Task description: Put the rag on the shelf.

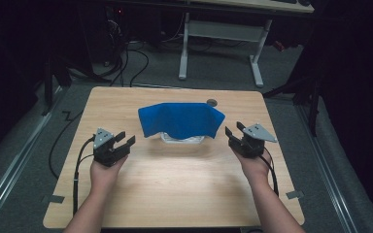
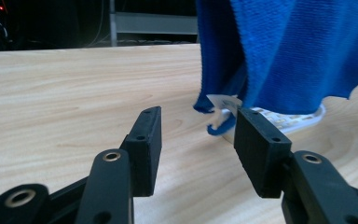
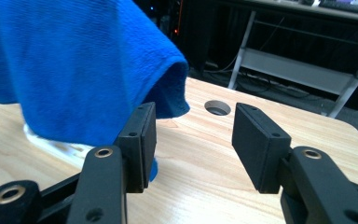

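Note:
A blue cloth [image 1: 180, 119] lies draped over a white basket-like container [image 1: 182, 139] at the middle of the wooden table [image 1: 175, 179]. My left gripper [image 1: 124, 141] sits to the cloth's left, jaws open and empty, pointing toward the cloth. In the left gripper view [image 2: 196, 140] the cloth [image 2: 279, 51] hangs just ahead, with the container's white rim [image 2: 289, 122] under it. My right gripper [image 1: 230, 134] is to the cloth's right, open and empty. In the right gripper view [image 3: 193, 140] the cloth [image 3: 74, 65] hangs ahead at the left over the white container [image 3: 60, 148].
A round hole [image 1: 211, 102] is cut in the table behind the cloth, also seen as the hole [image 3: 217, 107] from the right gripper. A white desk frame [image 1: 223, 43] and cables [image 1: 126, 63] stand on the floor beyond the table.

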The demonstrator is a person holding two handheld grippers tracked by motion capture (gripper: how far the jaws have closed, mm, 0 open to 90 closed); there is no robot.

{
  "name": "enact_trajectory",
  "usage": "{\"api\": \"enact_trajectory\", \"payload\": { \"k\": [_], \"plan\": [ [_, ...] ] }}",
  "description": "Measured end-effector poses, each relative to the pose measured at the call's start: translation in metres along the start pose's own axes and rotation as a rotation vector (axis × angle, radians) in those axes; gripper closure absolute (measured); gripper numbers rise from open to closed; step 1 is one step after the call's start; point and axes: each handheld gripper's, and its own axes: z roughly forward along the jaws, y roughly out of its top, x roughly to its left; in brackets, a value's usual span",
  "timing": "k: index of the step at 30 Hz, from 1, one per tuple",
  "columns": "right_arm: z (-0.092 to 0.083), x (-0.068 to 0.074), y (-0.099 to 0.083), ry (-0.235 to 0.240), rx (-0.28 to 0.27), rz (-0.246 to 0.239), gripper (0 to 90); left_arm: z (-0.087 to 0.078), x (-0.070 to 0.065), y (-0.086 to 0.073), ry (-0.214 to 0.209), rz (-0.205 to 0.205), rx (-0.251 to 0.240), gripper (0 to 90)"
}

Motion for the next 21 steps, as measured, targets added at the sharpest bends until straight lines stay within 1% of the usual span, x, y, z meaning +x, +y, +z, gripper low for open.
{"api": "enact_trajectory", "payload": {
  "k": [2, 4, 5, 6, 9, 11, 13, 14, 15, 17, 18, 19, 20, 21],
  "plan": [
    [-0.005, 0.003, -0.002, 0.009, 0.023, -0.005, 49.1, -0.005, -0.002, -0.003, -0.006, 0.0, 0.007, 51.0],
    [-0.012, 0.008, -0.007, 0.019, 0.013, -0.015, 49.0, -0.009, -0.005, -0.006, -0.01, 0.01, 0.009, 50.2],
    [-0.013, 0.009, -0.008, 0.021, 0.018, -0.014, 48.6, -0.012, -0.006, -0.008, -0.012, 0.011, 0.011, 50.0],
    [-0.018, 0.013, -0.012, 0.029, 0.026, -0.028, 48.1, -0.017, -0.007, -0.012, -0.021, 0.008, 0.02, 49.6],
    [-0.024, 0.016, -0.017, 0.039, 0.023, -0.026, 47.7, -0.022, -0.009, -0.017, -0.027, 0.011, 0.028, 49.3],
    [-0.029, 0.02, -0.021, 0.047, 0.029, -0.033, 47.1, -0.026, -0.012, -0.022, -0.039, 0.007, 0.038, 49.1],
    [-0.035, 0.026, -0.03, 0.06, 0.045, -0.039, 46.2, -0.032, -0.017, -0.031, -0.053, 0.018, 0.064, 48.7],
    [-0.035, 0.026, -0.03, 0.06, 0.045, -0.039, 46.2, -0.032, -0.017, -0.031, -0.053, 0.018, 0.064, 48.5],
    [-0.036, 0.028, -0.033, 0.061, 0.049, -0.042, 46.1, -0.034, -0.018, -0.035, -0.055, 0.029, 0.077, 48.5],
    [-0.042, 0.034, -0.042, 0.072, 0.067, -0.047, 45.4, -0.037, -0.022, -0.041, -0.067, 0.033, 0.099, 47.9],
    [-0.043, 0.036, -0.045, 0.075, 0.072, -0.055, 45.2, -0.04, -0.025, -0.047, -0.075, 0.046, 0.122, 47.7],
    [-0.045, 0.038, -0.048, 0.079, 0.076, -0.056, 44.8, -0.041, -0.027, -0.05, -0.08, 0.053, 0.134, 47.4],
    [-0.045, 0.038, -0.048, 0.079, 0.076, -0.056, 44.8, -0.041, -0.027, -0.05, -0.08, 0.053, 0.134, 47.2],
    [-0.048, 0.042, -0.054, 0.09, 0.089, -0.053, 44.5, -0.044, -0.032, -0.055, -0.084, 0.071, 0.159, 46.9]
  ]
}}
